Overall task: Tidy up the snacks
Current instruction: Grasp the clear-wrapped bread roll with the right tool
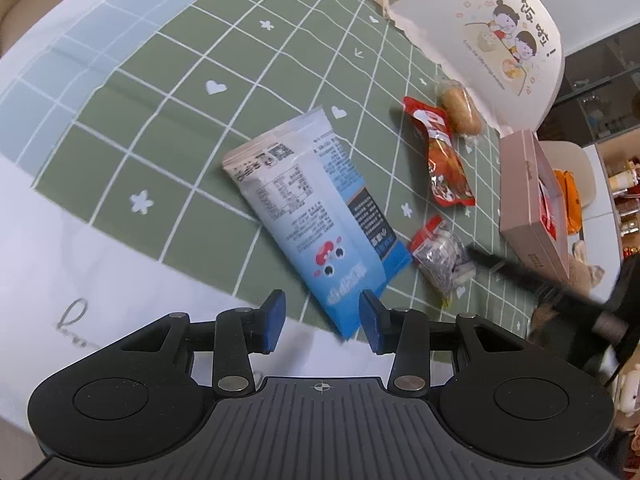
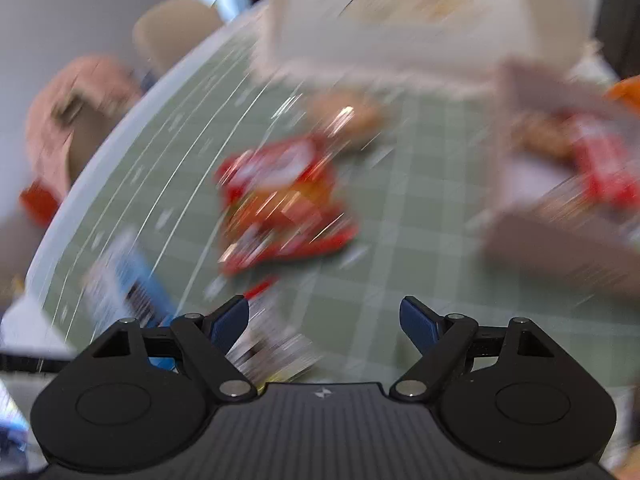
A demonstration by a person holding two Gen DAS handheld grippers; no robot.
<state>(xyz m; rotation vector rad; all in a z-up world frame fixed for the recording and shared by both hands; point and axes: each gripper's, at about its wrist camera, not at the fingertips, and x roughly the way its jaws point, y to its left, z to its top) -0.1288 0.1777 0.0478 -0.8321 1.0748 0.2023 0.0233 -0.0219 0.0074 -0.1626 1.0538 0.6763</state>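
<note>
A blue-and-white snack bag [image 1: 316,208] lies flat on the green grid tablecloth [image 1: 160,120]. My left gripper [image 1: 322,304] hovers over its near end, open, with the blue pads apart and not pressing on it. To its right lie a small clear packet [image 1: 440,260], a red packet [image 1: 440,156] and a wrapped bread roll [image 1: 460,110]. The right wrist view is badly blurred. There my right gripper [image 2: 324,316] stands open wide with nothing between its pads, just short of the red packet [image 2: 280,200]. The small packet [image 2: 272,344] shows under its left finger.
A pink box [image 1: 532,204] holding red and orange packets stands at the right, also blurred in the right wrist view [image 2: 560,220]. A white cartoon-printed bag [image 1: 500,40] stands behind the snacks. The cloth's white border [image 1: 60,240] runs along the near left.
</note>
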